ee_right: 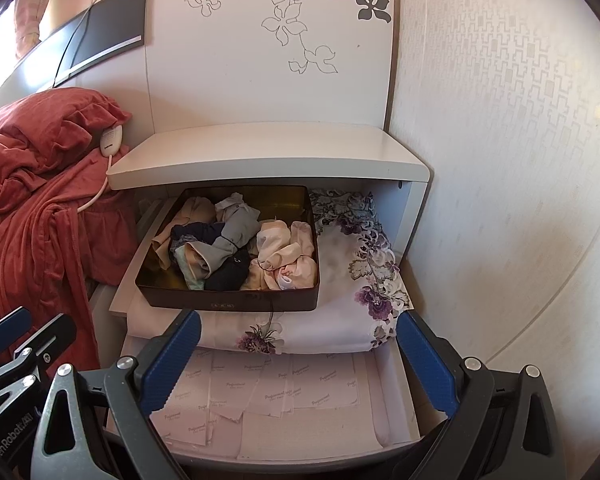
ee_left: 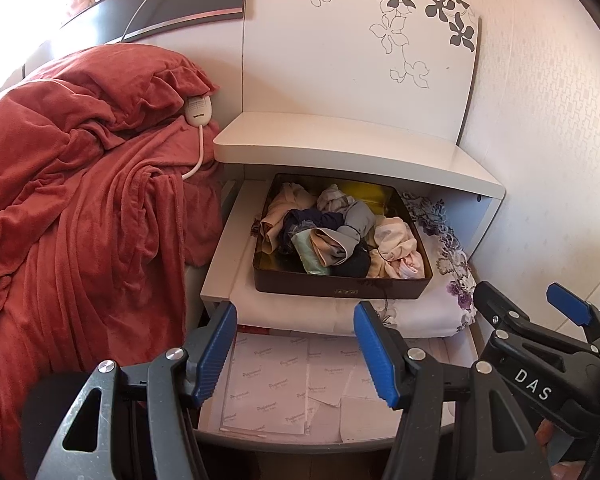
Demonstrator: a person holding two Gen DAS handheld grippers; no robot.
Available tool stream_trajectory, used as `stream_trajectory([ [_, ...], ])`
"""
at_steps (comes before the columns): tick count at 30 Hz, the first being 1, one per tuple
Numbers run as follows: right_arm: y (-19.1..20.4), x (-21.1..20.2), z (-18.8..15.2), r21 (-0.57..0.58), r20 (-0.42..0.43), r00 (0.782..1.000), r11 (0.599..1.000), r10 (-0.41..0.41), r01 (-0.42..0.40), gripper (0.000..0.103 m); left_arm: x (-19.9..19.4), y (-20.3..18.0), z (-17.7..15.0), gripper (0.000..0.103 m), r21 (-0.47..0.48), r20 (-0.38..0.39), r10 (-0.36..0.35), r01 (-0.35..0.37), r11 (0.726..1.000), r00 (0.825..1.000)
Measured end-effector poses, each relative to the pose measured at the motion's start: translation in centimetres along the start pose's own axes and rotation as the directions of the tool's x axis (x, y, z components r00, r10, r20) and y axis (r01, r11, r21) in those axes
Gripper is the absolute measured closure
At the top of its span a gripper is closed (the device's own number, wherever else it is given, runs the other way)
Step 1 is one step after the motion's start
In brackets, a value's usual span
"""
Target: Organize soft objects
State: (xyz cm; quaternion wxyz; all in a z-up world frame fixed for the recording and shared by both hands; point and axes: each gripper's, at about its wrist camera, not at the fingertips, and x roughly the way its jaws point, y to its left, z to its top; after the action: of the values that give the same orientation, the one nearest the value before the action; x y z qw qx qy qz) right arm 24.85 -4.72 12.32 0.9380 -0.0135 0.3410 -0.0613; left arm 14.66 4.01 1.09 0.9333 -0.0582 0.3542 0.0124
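- Left claw: spread wide, holding nothing, hanging in front of the open drawers, short of the tin.
- Right claw: spread wide, holding nothing, just beside the left one.
- Task items: a tangled heap of small garments fills a dark tin, which rests on a folded floral cloth in the upper drawer.
- Risk: the garments are knotted together; lifting one probably drags others over the rim.
- Risk: the tin sits on soft cloth, so a sideways pull may slide or tip it.
- Risk: a thin dark thread hangs over the tin's front wall and may snag a finger.
- Clearance: the nightstand top overhangs the tin's rear half; room to reach in is from the front and above only.
- Clearance: the wall is close on the right, a red blanket on the left.
- Lower drawer: loose paper sheets under both claws.
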Motion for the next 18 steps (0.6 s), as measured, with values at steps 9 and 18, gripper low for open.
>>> stream_trajectory([
  [9, 0.1, 0.5, -0.2, -0.008, -0.015, 1.000, 1.000, -0.001, 0.001, 0.004, 0.5, 0.2, -0.1, 0.041, 0.005, -0.015, -0.012, 0.012, 1.000, 1.000],
  [18, 0.0, 1.2, -0.6, -0.015, -0.037, 0.999, 1.000, -0.006, 0.005, 0.004, 0.6, 0.3, -0.1, 0.048, 0.016, 0.004, 0.015, -0.015, 1.000, 1.000],
])
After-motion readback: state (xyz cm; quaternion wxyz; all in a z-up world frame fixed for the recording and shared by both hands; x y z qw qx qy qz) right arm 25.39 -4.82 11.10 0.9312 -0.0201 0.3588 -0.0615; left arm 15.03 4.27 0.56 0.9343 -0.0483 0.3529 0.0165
